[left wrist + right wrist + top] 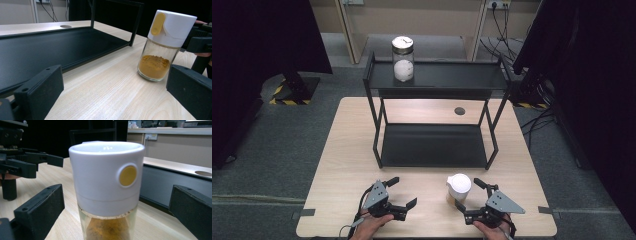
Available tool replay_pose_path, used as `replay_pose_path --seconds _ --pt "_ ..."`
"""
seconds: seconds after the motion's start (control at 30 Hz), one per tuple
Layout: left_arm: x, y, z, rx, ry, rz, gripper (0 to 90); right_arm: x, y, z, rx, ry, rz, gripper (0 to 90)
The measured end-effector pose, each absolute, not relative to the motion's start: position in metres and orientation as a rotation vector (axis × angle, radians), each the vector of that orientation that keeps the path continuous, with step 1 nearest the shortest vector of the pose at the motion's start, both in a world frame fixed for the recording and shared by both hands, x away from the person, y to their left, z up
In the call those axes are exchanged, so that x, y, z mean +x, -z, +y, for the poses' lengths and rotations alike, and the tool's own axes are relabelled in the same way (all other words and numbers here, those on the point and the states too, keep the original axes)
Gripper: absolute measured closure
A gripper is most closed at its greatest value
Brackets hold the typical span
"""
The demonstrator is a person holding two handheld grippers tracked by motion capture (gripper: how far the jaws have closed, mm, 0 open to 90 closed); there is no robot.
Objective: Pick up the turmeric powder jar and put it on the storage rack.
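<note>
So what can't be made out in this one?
- Shaker: its base is cut off by the bottom edge of the right gripper view, so its contact with the table is hidden there.
- Jar on the rack's top shelf: too small in the high view to tell what the white content is.
- Right tool: in the high view, the shaker's cap hides whether it touches the glass.

The jar's (106, 192) base is being cut off by the bottom edge in the right gripper view; the person's hands (371, 227) are being cropped in the high view.
</note>
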State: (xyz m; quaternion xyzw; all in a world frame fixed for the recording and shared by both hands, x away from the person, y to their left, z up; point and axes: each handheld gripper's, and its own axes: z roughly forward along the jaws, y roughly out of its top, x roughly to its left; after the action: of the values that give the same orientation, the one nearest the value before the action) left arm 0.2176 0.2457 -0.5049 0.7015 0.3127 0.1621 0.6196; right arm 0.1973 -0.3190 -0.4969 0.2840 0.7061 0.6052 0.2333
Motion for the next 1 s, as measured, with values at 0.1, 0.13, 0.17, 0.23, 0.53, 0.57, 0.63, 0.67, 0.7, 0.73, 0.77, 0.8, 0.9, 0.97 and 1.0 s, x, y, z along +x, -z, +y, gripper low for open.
replay_pose_path --seconds 0.1,0.13,0.17,0.23,0.53,0.57,0.63,0.67,0.7,0.73,0.77,0.8,0.9,0.97,1.0 --pt "0.218 0.505 0.245 1.613 -0.37 0.72 0.5 0.201 0.497 -0.316 0.771 -1.664 1.946 1.1" --pt "0.218 0.505 0.246 1.613 -0.369 0.721 0.5 0.203 0.496 -0.315 0.77 -1.665 1.95 1.4" --pt "0.218 0.505 0.246 1.613 -0.367 0.721 0.5 0.204 0.496 -0.314 0.768 -1.663 1.956 1.9" --pt "0.218 0.505 0.246 1.612 -0.367 0.724 0.5 0.206 0.495 -0.312 0.767 -1.655 1.971 3.7" --pt "0.218 0.506 0.246 1.607 -0.356 0.731 0.5 0.215 0.492 -0.306 0.762 -1.623 2.018 18.7" --pt "0.218 0.506 0.246 1.605 -0.355 0.733 0.5 0.216 0.492 -0.305 0.765 -1.619 2.027 20.0" --pt "0.218 0.506 0.247 1.603 -0.353 0.737 0.5 0.217 0.49 -0.304 0.765 -1.606 2.048 24.9" --pt "0.218 0.506 0.247 1.602 -0.352 0.738 0.6 0.218 0.49 -0.304 0.762 -1.606 2.053 27.8" --pt "0.218 0.506 0.247 1.602 -0.351 0.739 0.6 0.219 0.49 -0.305 0.762 -1.616 2.056 29.8" --pt "0.218 0.506 0.247 1.602 -0.35 0.74 0.6 0.219 0.49 -0.305 0.757 -1.616 2.059 30.5" --pt "0.218 0.506 0.247 1.602 -0.349 0.74 0.7 0.218 0.488 -0.304 0.753 -1.604 2.061 30.5" --pt "0.218 0.506 0.247 1.603 -0.348 0.74 0.7 0.218 0.487 -0.303 0.755 -1.597 2.063 30.6" --pt "0.218 0.506 0.247 1.6 -0.351 0.738 0.7 0.215 0.485 -0.303 0.743 -1.588 2.051 30.7" --pt "0.218 0.506 0.247 1.599 -0.349 0.74 0.7 0.212 0.483 -0.304 0.73 -1.6 2.027 30.7" --pt "0.218 0.506 0.247 1.599 -0.346 0.74 0.7 0.211 0.482 -0.305 0.728 -1.608 2.021 30.7"
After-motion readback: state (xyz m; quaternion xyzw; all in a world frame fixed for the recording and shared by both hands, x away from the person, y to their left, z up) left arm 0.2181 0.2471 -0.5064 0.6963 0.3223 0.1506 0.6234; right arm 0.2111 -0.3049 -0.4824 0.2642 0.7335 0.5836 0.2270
